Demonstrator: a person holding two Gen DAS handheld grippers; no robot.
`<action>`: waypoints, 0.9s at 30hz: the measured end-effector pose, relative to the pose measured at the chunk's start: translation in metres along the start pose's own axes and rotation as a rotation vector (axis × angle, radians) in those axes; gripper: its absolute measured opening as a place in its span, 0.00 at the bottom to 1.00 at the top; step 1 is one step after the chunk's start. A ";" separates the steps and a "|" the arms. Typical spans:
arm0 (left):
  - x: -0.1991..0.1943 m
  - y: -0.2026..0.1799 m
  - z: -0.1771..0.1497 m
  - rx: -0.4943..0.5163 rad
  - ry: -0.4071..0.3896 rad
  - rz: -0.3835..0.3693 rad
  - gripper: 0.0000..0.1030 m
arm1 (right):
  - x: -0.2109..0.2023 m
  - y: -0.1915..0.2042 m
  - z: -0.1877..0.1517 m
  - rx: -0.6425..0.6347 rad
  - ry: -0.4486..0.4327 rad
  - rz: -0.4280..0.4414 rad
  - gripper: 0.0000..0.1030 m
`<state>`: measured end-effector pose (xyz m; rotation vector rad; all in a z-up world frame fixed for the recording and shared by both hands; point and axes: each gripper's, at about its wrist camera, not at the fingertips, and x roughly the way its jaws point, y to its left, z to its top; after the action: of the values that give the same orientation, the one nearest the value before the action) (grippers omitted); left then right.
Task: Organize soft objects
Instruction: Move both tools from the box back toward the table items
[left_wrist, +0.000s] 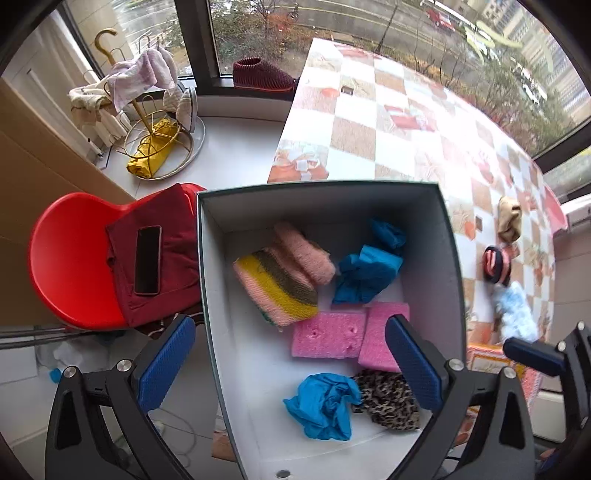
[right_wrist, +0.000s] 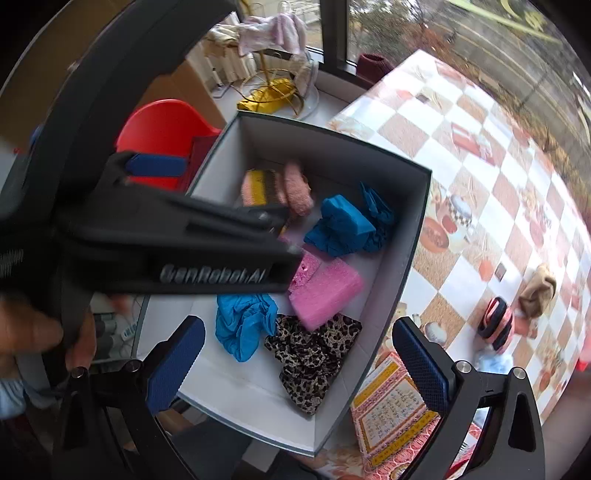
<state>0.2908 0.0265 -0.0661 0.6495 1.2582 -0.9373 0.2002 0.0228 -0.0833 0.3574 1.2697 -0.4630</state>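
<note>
The left gripper (left_wrist: 290, 363) hangs over the near end of the box (left_wrist: 325, 192), its blue pads spread wide and holding nothing; one pad is outside the box's left wall, the other above the pink sponges. The right gripper (right_wrist: 299, 365) is likewise spread and empty, near the box's near right corner.

The box sits at the near left corner of the checkered table (left_wrist: 406, 110). Inside it, at the far end, lie a striped knit piece (left_wrist: 277, 284) with a fuzzy pink roll (left_wrist: 304, 253) touching it, and beside them crumpled dark blue cloth (left_wrist: 365, 273). Two pink sponges (left_wrist: 328, 334) lie side by side in the middle. At the near end a light blue glove (left_wrist: 321, 404) touches a leopard-print cloth (left_wrist: 388, 400).

Still on the table, toward its right edge, are a tan cloth (left_wrist: 509, 219), a pink-and-black roll (left_wrist: 496, 264) and a pale blue fluffy piece (left_wrist: 515, 312), well apart from the box. A patterned booklet (right_wrist: 395, 413) lies just beside the box's near right corner.
</note>
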 end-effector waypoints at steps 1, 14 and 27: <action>-0.002 0.000 0.000 -0.004 -0.005 -0.010 0.99 | -0.003 0.002 -0.002 -0.012 -0.009 -0.008 0.99; -0.021 -0.007 -0.017 0.003 0.015 -0.013 0.99 | -0.029 0.005 -0.018 0.010 -0.057 0.014 0.99; -0.040 -0.017 -0.034 0.028 0.023 0.000 0.99 | -0.051 0.008 -0.032 0.034 -0.094 0.021 0.99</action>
<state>0.2573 0.0554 -0.0334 0.6841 1.2676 -0.9512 0.1668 0.0524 -0.0427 0.3729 1.1666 -0.4785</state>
